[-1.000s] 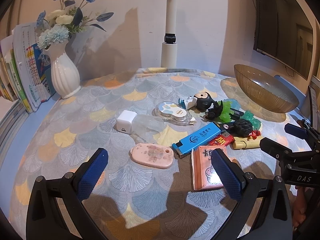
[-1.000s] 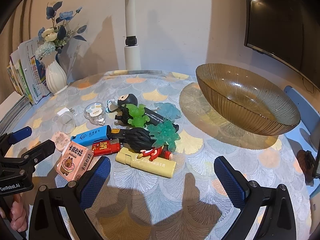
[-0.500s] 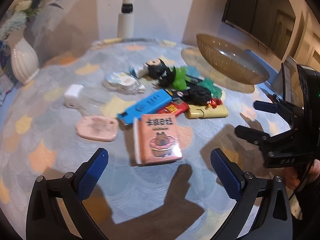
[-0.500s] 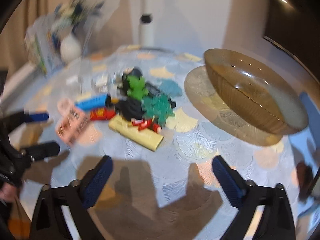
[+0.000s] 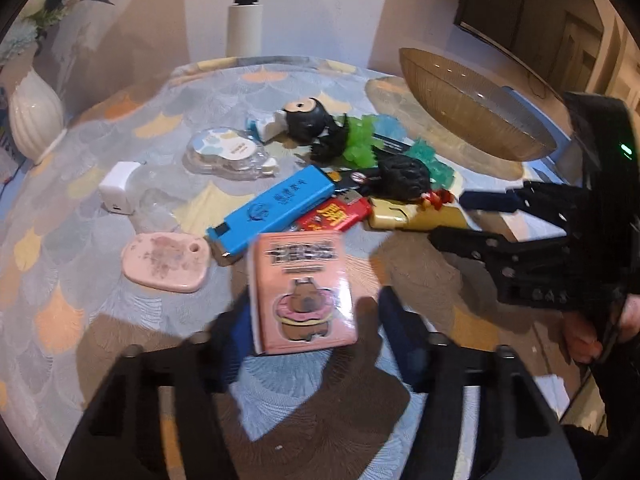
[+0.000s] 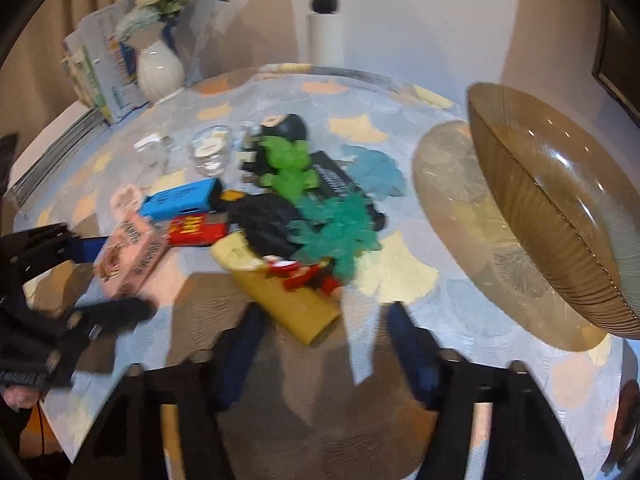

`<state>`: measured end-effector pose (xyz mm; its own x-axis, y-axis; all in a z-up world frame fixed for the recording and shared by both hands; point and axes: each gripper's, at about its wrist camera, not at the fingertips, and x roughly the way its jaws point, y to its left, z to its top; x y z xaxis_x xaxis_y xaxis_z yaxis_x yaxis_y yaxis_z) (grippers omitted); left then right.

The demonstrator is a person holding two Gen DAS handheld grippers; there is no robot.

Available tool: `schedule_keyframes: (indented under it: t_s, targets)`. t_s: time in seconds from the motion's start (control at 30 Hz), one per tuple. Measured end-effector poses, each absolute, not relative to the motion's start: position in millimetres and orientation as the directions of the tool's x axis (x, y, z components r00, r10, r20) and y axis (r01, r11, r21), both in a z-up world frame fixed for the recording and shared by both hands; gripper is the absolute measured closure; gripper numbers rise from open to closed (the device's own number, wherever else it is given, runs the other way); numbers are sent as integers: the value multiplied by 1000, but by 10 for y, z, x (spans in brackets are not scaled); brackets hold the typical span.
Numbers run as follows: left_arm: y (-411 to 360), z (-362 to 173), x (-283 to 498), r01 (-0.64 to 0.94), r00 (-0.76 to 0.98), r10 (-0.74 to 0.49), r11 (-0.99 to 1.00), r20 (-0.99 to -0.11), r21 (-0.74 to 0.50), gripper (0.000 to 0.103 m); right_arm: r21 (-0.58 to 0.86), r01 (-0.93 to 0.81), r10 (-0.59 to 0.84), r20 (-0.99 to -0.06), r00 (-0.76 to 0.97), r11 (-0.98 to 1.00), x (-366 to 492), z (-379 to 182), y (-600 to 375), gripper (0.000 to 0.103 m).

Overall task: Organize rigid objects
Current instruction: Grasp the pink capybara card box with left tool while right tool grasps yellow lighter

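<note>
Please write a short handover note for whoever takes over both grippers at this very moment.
Left gripper: jaws closing around the pink box, which lies on the table; a firm grip is not clear.
Right gripper: jaws closing just short of the yellow case, nothing between them yet.
Things: the blue box, red pack, pink tag, white charger, tape dispenser and the toy pile all lie on the tablecloth.
Done: nothing sorted; the amber bowl looks empty.
Left: every item; the bowl is the likely destination.
</note>
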<state>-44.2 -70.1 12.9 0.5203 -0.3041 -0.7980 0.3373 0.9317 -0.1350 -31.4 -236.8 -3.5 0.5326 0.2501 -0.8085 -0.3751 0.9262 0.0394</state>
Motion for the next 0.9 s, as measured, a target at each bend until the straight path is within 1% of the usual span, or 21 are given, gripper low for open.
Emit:
schedule_keyframes:
  t_s: [0.03, 0.13, 0.2, 0.23, 0.3, 0.33, 0.4, 0.43, 0.47, 0.5, 0.57, 0.6, 0.63, 0.73, 0.8, 0.83, 0.87, 0.9]
  targets:
    - [-687, 131, -445, 334, 523, -305, 932, -796, -139, 64, 48, -384, 263, -807, 529, 922, -348, -27, -2339, 61]
    - [-626, 137, -489, 332, 518, -332, 928, -788, -172, 64, 72, -382, 279, -807, 521, 921, -442, -12, -2284, 70]
    - [-593, 139, -545, 335, 520, -337, 926, -785, -175, 64, 126, -387, 323, -804, 500, 913, -513, -5, -2260, 74]
    - [-572, 142, -582, 338, 520, -342, 924, -782, -179, 64, 185, -407, 380, -796, 472, 894, -605, 4, -2240, 75]
    - [-532, 144, -640, 345, 517, -354, 919, -779, -189, 64, 241, -444, 442, -785, 434, 863, -767, 15, -2163, 75]
    - [-514, 143, -658, 346, 515, -359, 918, -779, -194, 64, 240, -456, 446, -789, 423, 857, -860, 19, -2102, 74]
    - [-476, 136, -676, 342, 513, -356, 919, -781, -194, 63, 201, -442, 406, -803, 437, 874, -923, 21, -2044, 63]
    - [-460, 137, -684, 340, 512, -354, 920, -782, -194, 62, 191, -434, 394, -805, 444, 881, -926, 23, -2038, 50]
    - [-441, 139, -688, 340, 511, -356, 920, -782, -197, 57, 165, -412, 364, -805, 468, 896, -916, 43, -2043, 44]
    - [-431, 147, -691, 338, 512, -357, 920, -781, -198, 53, 145, -391, 340, -801, 493, 909, -894, 66, -2055, 42]
    - [-421, 156, -698, 335, 517, -353, 922, -780, -195, 43, 143, -380, 330, -806, 491, 914, -807, 64, -2053, 42]
    - [-419, 152, -703, 336, 518, -354, 921, -779, -195, 43, 125, -364, 302, -822, 484, 923, -727, 33, -2025, 43]
    - [-422, 147, -703, 338, 516, -356, 920, -779, -196, 43, 105, -355, 278, -832, 480, 929, -667, -1, -1990, 48]
    - [-420, 118, -699, 331, 509, -349, 923, -787, -196, 43, 58, -357, 247, -822, 513, 932, -554, -23, -1855, 56]
    - [-426, 117, -708, 328, 512, -344, 925, -787, -191, 43, 51, -345, 237, -818, 524, 937, -508, -15, -1801, 66]
    - [-431, 114, -708, 327, 515, -340, 926, -787, -186, 45, 52, -348, 242, -814, 528, 936, -497, -13, -1763, 75]
    - [-442, 111, -709, 324, 520, -328, 930, -788, -174, 56, 55, -356, 249, -812, 528, 933, -500, -12, -1745, 77]
    - [-461, 110, -712, 323, 528, -311, 934, -791, -152, 63, 56, -363, 255, -810, 528, 930, -525, -7, -1739, 77]
